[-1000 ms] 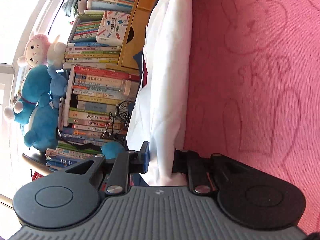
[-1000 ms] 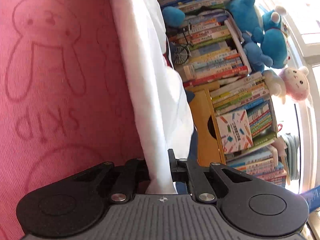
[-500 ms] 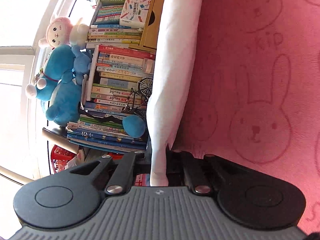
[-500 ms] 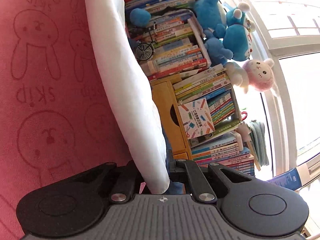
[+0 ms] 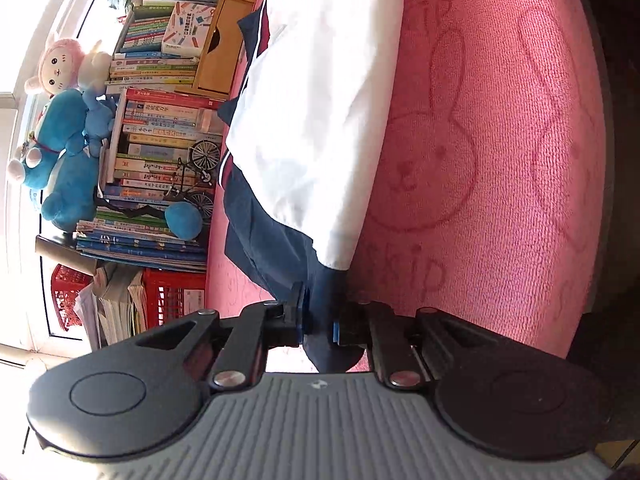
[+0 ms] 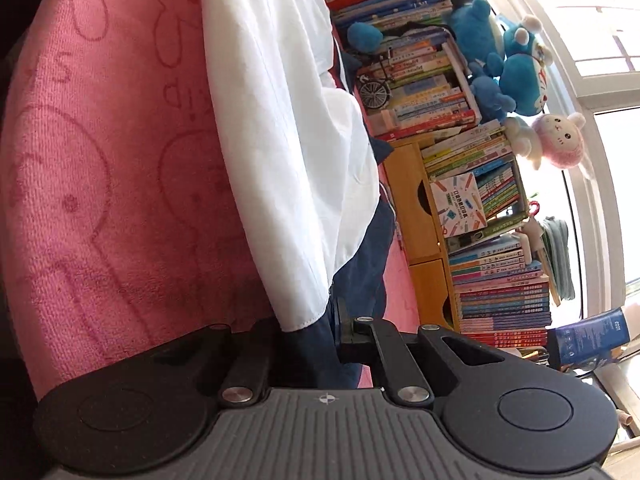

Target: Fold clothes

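A white and navy garment [image 5: 316, 120] with red trim hangs stretched between my two grippers above a pink rabbit-print blanket [image 5: 500, 160]. My left gripper [image 5: 320, 320] is shut on the garment's navy edge. In the right wrist view the same garment [image 6: 288, 140] runs up from my right gripper [image 6: 320, 332], which is shut on its navy and white hem. The pink blanket [image 6: 100, 200] lies to the left there.
Stacks of books [image 5: 160, 152] with a wooden drawer unit [image 5: 220, 48], blue and pink plush toys [image 5: 64, 148] and a toy bicycle [image 5: 196, 176] stand beyond the blanket by a bright window. A red crate [image 5: 172, 292] sits low. The books [image 6: 460, 80] also show in the right wrist view.
Both grippers have pulled back with the garment. More of it shows now, with its navy part and red trim in view, and the blanket's dark far edge has come into view.
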Motion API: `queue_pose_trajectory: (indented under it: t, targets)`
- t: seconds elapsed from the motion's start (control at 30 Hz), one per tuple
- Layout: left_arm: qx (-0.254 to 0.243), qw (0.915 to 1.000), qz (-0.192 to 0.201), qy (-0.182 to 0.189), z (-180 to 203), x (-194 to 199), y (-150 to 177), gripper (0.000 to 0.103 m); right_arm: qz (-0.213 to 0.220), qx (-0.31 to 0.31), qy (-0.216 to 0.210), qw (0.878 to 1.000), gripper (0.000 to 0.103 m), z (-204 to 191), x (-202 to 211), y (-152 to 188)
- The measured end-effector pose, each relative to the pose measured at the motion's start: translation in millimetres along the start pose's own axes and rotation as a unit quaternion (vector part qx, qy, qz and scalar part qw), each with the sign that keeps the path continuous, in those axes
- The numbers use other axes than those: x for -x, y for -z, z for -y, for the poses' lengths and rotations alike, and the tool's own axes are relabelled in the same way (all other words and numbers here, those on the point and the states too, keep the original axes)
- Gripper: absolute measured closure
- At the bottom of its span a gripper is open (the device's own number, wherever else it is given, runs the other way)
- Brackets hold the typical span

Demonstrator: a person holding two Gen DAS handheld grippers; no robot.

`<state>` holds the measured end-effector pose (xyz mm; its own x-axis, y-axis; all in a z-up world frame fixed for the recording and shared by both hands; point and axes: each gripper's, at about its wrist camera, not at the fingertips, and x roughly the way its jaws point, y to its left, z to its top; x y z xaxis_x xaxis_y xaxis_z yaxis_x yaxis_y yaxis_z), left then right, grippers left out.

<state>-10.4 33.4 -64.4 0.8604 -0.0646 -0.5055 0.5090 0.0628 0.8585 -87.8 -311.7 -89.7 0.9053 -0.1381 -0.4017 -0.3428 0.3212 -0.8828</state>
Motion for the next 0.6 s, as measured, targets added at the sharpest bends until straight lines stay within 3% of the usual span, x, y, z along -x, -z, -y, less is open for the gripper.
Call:
queue_pose_trajectory:
  t: [0.1, 0.17, 0.2, 0.27, 0.33, 0.4, 0.47, 0.5, 0.6]
  targets:
    - [0.005, 1.0000, 0.000, 0.005, 1.5, 8.2, 3.7, 0.088, 0.019, -0.003, -0.003, 1.000, 0.090, 0.5, 8.1, 12.2]
    - [0.004, 0.9999, 0.003, 0.011, -1.0, 12.9, 10.7, 0.081, 0.043, 0.001, -0.006, 0.999, 0.085, 0.3, 16.1, 23.2]
    - [0.008, 0.9998, -0.003, 0.017, -2.9, 14.8, 15.6, 0.075, 0.051, 0.003, -0.007, 0.999, 0.084, 0.6, 19.1, 28.3]
    - [0.020, 0.9990, -0.030, 0.027, -8.3, 17.9, 27.7, 0.072, 0.061, -0.007, -0.016, 0.998, 0.080, 5.3, 25.4, 34.9]
    - [0.043, 0.9971, -0.057, 0.028, -16.4, 22.4, 42.9, 0.064, 0.063, -0.023, -0.025, 0.997, 0.070, 12.9, 30.8, 40.5]
    - [0.102, 0.9918, -0.072, 0.025, -30.8, 29.6, 56.1, 0.049, 0.037, -0.066, -0.038, 0.996, 0.042, 26.6, 38.4, 44.0]
    - [0.215, 0.9742, -0.048, 0.051, -58.4, 41.1, 65.9, 0.045, 0.010, -0.144, -0.064, 0.987, 0.018, 46.8, 49.9, 51.7]
    - [0.274, 0.9589, -0.032, 0.067, -73.4, 47.2, 70.6, 0.033, 0.007, -0.189, -0.078, 0.979, 0.017, 58.0, 56.5, 56.9]
    - [0.415, 0.8990, 0.074, 0.119, -120.9, 46.7, 68.8, 0.004, 0.010, -0.319, -0.088, 0.944, 0.016, 92.5, 60.4, 66.0]
